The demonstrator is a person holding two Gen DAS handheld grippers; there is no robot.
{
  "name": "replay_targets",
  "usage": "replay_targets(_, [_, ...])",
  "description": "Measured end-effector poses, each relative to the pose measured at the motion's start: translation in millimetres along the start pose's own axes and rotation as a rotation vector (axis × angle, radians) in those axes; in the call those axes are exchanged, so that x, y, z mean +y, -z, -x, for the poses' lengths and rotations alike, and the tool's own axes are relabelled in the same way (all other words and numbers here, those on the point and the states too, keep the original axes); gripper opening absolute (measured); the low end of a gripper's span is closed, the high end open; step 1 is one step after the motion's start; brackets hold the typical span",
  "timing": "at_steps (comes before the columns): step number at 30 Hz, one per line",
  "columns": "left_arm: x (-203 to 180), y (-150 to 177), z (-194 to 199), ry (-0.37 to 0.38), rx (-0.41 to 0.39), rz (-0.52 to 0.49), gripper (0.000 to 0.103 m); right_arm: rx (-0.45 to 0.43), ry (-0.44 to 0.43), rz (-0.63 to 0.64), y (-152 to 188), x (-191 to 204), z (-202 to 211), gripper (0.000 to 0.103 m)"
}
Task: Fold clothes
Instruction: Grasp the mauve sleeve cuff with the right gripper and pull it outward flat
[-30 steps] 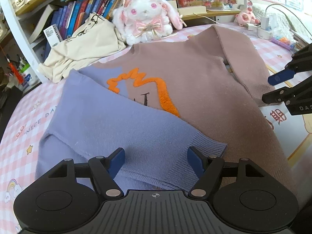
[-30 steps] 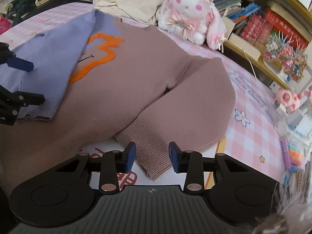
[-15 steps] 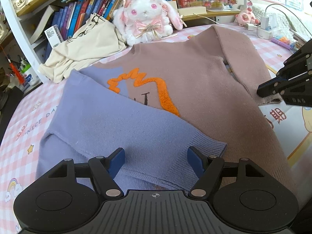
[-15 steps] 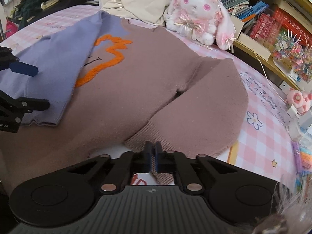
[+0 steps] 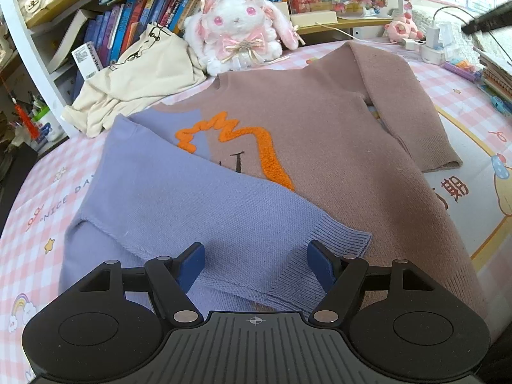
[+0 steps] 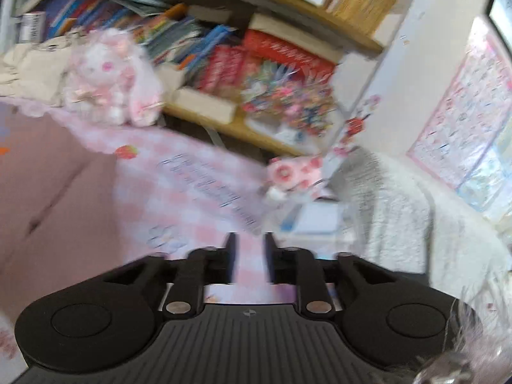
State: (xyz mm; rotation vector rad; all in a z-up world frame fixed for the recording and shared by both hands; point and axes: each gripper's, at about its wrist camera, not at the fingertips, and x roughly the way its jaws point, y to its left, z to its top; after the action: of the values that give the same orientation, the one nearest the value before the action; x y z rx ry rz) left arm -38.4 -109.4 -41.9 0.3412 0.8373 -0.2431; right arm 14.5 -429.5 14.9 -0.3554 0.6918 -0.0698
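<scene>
A mauve sweater (image 5: 320, 134) with an orange fuzzy pattern lies flat on the pink checked tablecloth (image 5: 35, 211). Its blue sleeve (image 5: 198, 204) is folded across the front, with the ribbed cuff (image 5: 345, 240) near me. My left gripper (image 5: 256, 257) hovers open over that sleeve, the cloth showing between its fingers. The mauve sleeve (image 5: 406, 112) lies along the right side. My right gripper (image 6: 249, 246) is lifted off to the right, in a blurred view. Its jaws are opening, with a narrow gap and nothing between them. In the left wrist view the right gripper (image 5: 486, 20) shows only as a dark bar at the top right.
A white plush rabbit (image 5: 240, 28) and a crumpled cream garment (image 5: 137, 80) sit at the back by the bookshelf (image 5: 134, 16). Chargers and cables (image 5: 432, 44) and stationery (image 5: 464, 67) line the right edge. A white fuzzy blanket (image 6: 400, 217) lies to the right.
The right gripper closed by the mauve cuff, then swung up and away to the right with its jaws parted. The mauve sleeve lies where it was. The left gripper has not moved.
</scene>
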Motion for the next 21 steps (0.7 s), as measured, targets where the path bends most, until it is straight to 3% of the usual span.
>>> replay_targets(7, [-1, -2, -1, -0.004, 0.006, 0.004, 0.073, 0.044, -0.374, 0.189, 27, 98, 13, 0.040])
replay_targets(10, [-1, -2, -1, -0.004, 0.006, 0.008, 0.073, 0.057, -0.468, 0.236, 29, 129, 17, 0.047])
replay_targets(15, [-1, -1, -1, -0.006, 0.004, 0.008, 0.073, 0.068, -0.464, 0.352, 29, 153, 12, 0.049])
replay_targets(20, [0, -1, -1, -0.001, 0.006, 0.009, 0.073, 0.109, -0.513, 0.267, 26, 136, -3, 0.047])
replay_targets(21, [0, -2, -1, 0.000, 0.008, 0.010, 0.073, 0.124, -0.528, 0.234, 24, 133, -6, 0.040])
